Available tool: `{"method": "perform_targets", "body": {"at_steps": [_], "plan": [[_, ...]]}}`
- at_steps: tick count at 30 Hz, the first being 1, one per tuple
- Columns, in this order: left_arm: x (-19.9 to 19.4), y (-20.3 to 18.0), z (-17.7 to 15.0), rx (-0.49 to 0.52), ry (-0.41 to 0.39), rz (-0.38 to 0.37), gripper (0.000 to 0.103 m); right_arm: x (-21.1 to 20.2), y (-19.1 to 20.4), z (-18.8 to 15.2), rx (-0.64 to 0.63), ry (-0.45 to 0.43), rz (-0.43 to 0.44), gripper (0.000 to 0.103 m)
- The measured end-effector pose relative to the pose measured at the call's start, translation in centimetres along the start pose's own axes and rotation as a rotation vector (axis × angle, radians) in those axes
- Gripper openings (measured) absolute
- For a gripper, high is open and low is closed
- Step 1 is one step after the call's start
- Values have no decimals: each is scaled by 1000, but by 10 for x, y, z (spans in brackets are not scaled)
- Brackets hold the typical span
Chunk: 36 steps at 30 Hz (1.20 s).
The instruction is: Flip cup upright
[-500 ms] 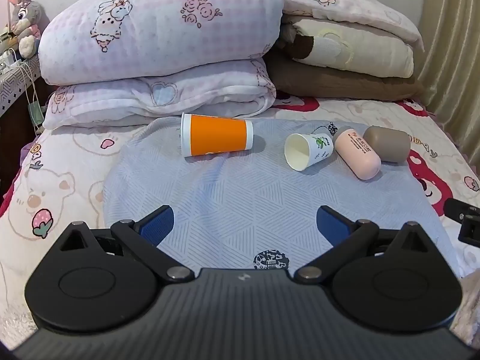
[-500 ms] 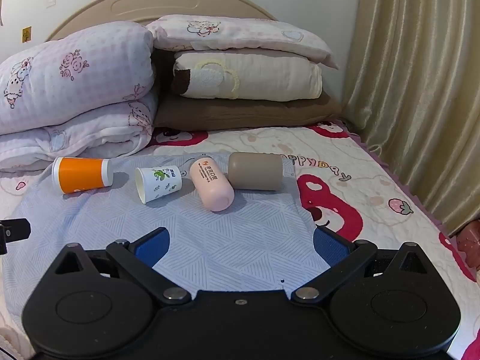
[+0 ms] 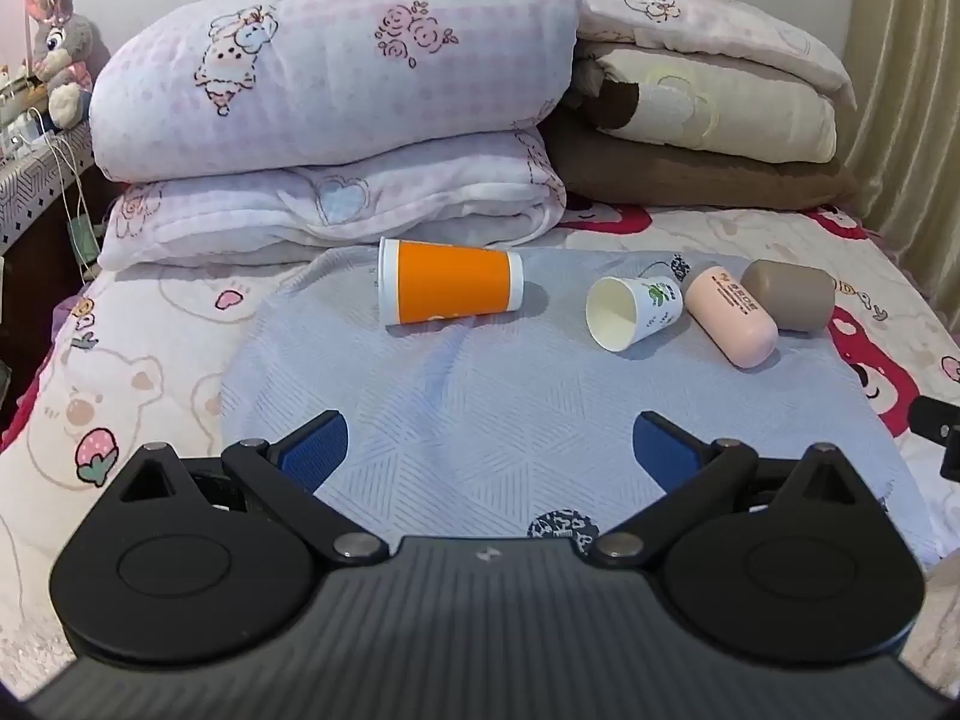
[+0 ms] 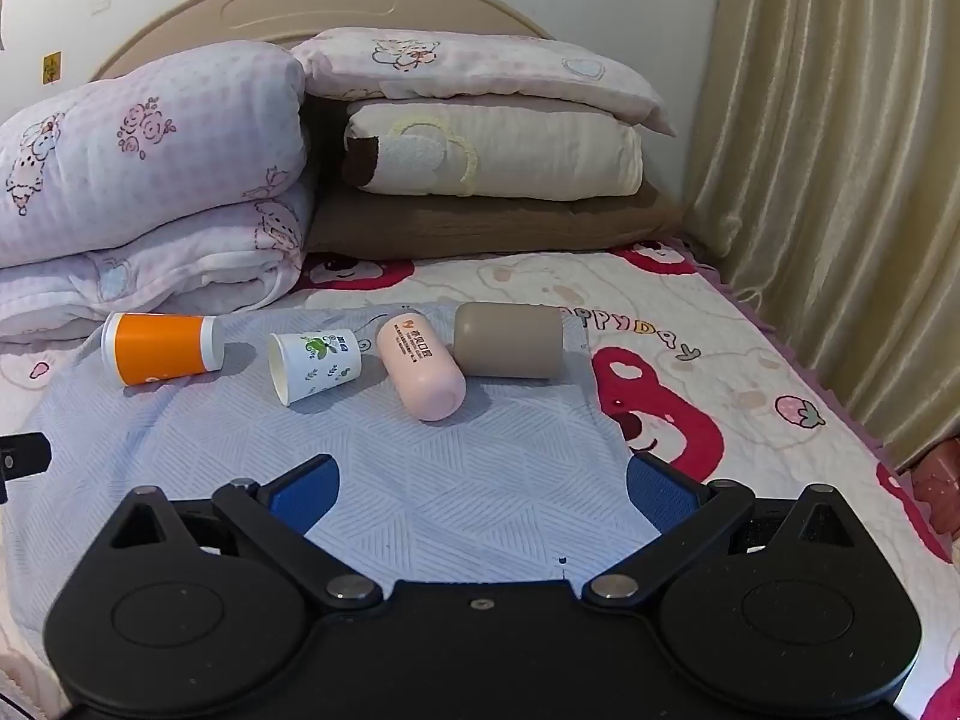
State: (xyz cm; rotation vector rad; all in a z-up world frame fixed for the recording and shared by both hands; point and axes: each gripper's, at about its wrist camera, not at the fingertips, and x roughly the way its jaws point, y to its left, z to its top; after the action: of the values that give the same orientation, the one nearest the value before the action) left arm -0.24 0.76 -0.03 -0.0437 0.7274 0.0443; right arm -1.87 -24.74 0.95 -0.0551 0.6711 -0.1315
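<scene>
On the grey-blue cloth (image 3: 480, 396) spread over the bed lie 4 cups, all tipped on their sides and none picked up yet. From the left gripper (image 3: 487, 447), the orange cup (image 3: 451, 290) sits at about 12 o'clock with its mouth pointing to 9 o'clock. The small white cup (image 3: 633, 312) lies at 1 o'clock, its open mouth turned partly toward the camera. The pink cup (image 3: 731, 315) and the brown cup (image 3: 789, 294) lie at 2 o'clock, just beside each other. Both claws are spread wide and hold nothing; the right gripper (image 4: 483, 489) hangs over the cloth with the pink cup near its 12 o'clock. A good next move would be to pick 1 cup, come in low, pinch it gently across its round side, tip it up and set it down on its flat bottom. The orange and white cups look like thin paper, so a hard squeeze could crush them. The pink and brown ones look smooth and rounded, so they may roll. The cloth is soft and bumpy, so a cup may wobble.
</scene>
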Motion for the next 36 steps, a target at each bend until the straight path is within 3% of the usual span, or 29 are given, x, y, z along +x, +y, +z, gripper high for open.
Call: {"method": "perform_targets", "body": {"at_steps": [36], "plan": [[-10, 1, -2, -27, -66, -19, 103, 0, -2, 2, -12, 16, -7, 103]]}}
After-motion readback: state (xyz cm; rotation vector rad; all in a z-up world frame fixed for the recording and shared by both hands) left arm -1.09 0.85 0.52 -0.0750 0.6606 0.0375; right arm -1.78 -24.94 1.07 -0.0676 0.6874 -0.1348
